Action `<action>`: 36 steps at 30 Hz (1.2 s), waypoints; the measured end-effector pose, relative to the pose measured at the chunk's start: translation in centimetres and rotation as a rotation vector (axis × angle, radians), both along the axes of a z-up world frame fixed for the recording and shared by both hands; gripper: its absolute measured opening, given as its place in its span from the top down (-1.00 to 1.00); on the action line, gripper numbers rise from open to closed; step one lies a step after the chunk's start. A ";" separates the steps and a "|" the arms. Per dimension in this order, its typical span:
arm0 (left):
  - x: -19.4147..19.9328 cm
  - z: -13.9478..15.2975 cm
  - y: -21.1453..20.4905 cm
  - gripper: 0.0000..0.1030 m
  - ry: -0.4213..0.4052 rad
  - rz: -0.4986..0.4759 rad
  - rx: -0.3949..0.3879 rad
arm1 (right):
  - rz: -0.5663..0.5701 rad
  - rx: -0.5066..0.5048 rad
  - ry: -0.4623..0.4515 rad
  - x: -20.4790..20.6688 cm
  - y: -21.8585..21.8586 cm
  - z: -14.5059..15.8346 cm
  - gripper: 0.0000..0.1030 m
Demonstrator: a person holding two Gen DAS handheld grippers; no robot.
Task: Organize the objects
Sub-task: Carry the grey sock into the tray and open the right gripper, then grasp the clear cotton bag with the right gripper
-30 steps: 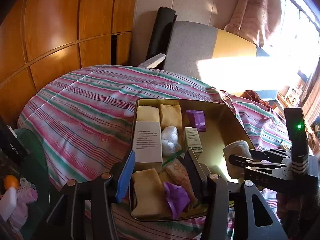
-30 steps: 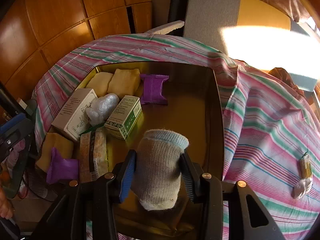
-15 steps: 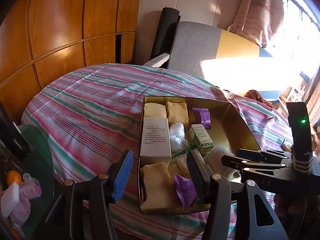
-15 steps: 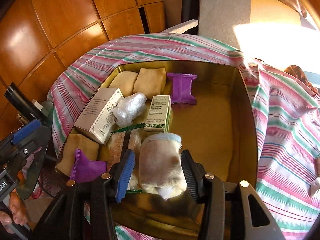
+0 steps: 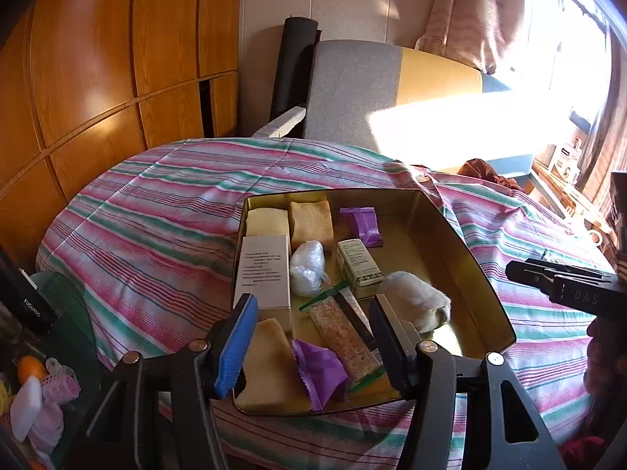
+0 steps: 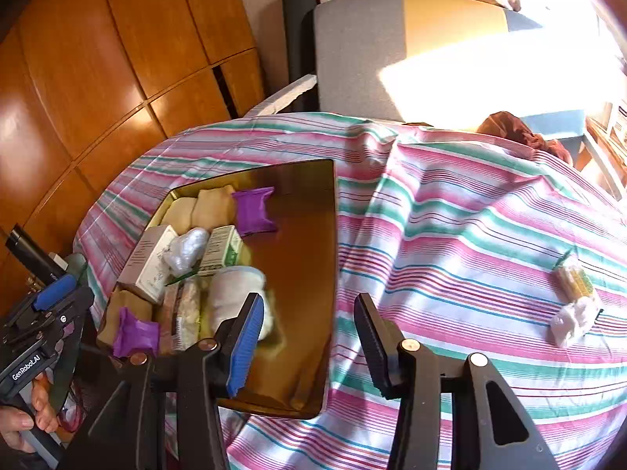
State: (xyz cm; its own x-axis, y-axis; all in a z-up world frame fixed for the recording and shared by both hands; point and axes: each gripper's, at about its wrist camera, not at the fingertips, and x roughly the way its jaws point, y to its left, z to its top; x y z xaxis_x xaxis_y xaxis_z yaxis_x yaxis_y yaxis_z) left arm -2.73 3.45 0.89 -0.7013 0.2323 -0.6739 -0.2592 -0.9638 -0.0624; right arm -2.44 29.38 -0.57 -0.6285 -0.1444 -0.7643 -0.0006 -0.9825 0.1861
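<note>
— Sock (image 5: pixel 415 299) dropped?
— Yep, it's out of my R gripper (image 6: pixel 307 337), lying in tin (image 5: pixel 486 301), near side. R jaws apart, empty.
— L gripper (image 5: pixel 311 337)?
— Opening, nothing gripped, over near snacks.

left gripper (image 5: pixel 311 337): tilted downward, jaws opening, nothing pressed between pads | right gripper (image 6: pixel 307 337): tilted downward, jaws apart, nothing held | hand (image 6: pixel 23 417): wrapped round left gripper's handle

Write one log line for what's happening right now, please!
rolled sock: lying in gold tin | right hand-held gripper: open, empty | left hand-held gripper: opening, empty | snack packets: on striped cloth
</note>
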 end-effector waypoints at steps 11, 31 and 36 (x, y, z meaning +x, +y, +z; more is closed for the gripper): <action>0.5 0.5 4.9 -0.26 0.006 -0.112 -0.037 | -0.261 0.025 -0.015 2.7 12.3 0.0 0.06; 0.5 0.5 16.7 -0.35 -0.049 -0.348 -0.038 | -0.638 -0.171 -0.128 5.2 28.1 -6.7 0.00; 0.5 0.4 19.6 -0.35 -0.053 -0.400 -0.040 | -0.580 -0.202 -0.191 3.4 26.4 -8.5 0.00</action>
State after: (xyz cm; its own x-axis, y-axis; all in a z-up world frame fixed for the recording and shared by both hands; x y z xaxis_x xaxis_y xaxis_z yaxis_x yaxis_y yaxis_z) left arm -2.27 23.07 1.26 -0.5253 0.4525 -0.7206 -0.6115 -0.7897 -0.0501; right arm 1.00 55.76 -9.12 -0.5029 0.0247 -0.8640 -0.5727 -0.7582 0.3116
